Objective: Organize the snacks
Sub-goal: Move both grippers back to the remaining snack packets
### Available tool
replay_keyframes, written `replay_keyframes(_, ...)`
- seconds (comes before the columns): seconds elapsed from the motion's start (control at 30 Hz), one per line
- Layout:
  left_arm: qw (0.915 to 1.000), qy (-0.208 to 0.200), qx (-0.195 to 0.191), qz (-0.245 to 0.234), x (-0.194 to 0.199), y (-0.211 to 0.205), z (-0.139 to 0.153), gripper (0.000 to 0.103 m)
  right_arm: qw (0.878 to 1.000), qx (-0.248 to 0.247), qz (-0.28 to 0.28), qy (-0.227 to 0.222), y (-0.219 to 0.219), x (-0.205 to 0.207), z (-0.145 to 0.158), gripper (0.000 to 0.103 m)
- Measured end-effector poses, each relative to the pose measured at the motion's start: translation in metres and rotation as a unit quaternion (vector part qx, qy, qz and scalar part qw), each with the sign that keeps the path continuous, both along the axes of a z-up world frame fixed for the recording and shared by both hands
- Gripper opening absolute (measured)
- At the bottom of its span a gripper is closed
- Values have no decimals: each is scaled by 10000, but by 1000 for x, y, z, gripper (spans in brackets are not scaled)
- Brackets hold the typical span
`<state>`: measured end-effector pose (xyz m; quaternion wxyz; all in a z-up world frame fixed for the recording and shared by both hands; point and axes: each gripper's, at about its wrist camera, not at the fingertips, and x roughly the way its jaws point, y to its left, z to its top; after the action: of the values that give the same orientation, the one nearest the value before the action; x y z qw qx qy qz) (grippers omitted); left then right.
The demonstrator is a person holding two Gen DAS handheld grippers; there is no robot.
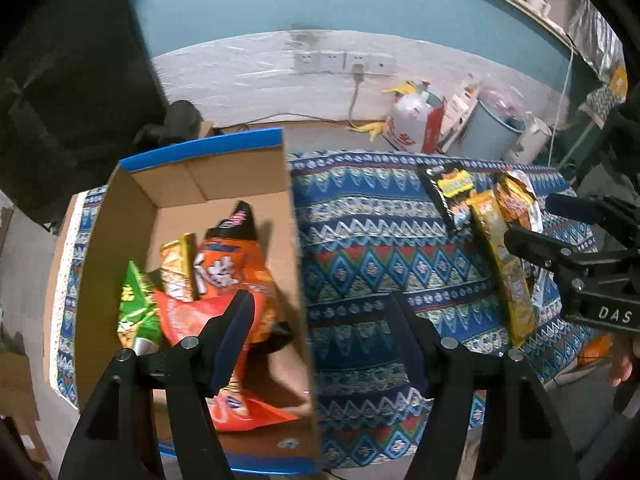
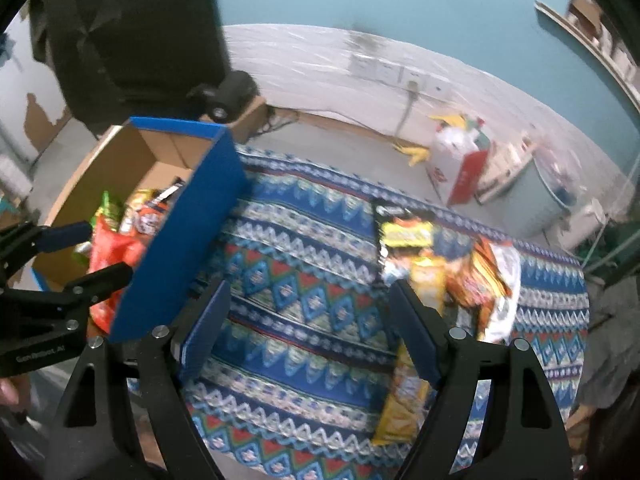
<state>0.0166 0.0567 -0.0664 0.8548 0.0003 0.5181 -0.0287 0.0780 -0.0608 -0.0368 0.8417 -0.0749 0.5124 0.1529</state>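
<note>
Only the left view shows the green packet [image 1: 134, 308] clearly.

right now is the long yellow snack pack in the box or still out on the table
Out. The long yellow snack pack lies flat on the patterned tablecloth, well right of the cardboard box.

1. "DAS", white letters, on the black body of my right gripper [image 1: 576, 236], at three o'clock in the left wrist view.
2. "Gen Robot.AI", small and blurred, on my left gripper [image 2: 76, 256], at nine o'clock in the right wrist view.
3. Snack packet print: blurred, not legible to me.
</note>
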Motion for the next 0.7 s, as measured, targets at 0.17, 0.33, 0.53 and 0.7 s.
replay_keyframes(0.17,9997,147,-39,-189,3,-27,-7,70,9995,-46,-308,104,-35,0,-11,81)
replay_keyframes(0.33,9989,291,-137,-350,7,-53,-18,70,9977,40,-619,285,-71,0,-24,81)
replay_keyframes(0.53,9976,425,60,-551,12,-81,-34,70,9925,-58,-1107,513,-115,1,-48,81)
replay_keyframes(0.7,9961,597,45,-644,18,-99,-47,70,9864,-85,-1445,775,-147,-1,-72,81)
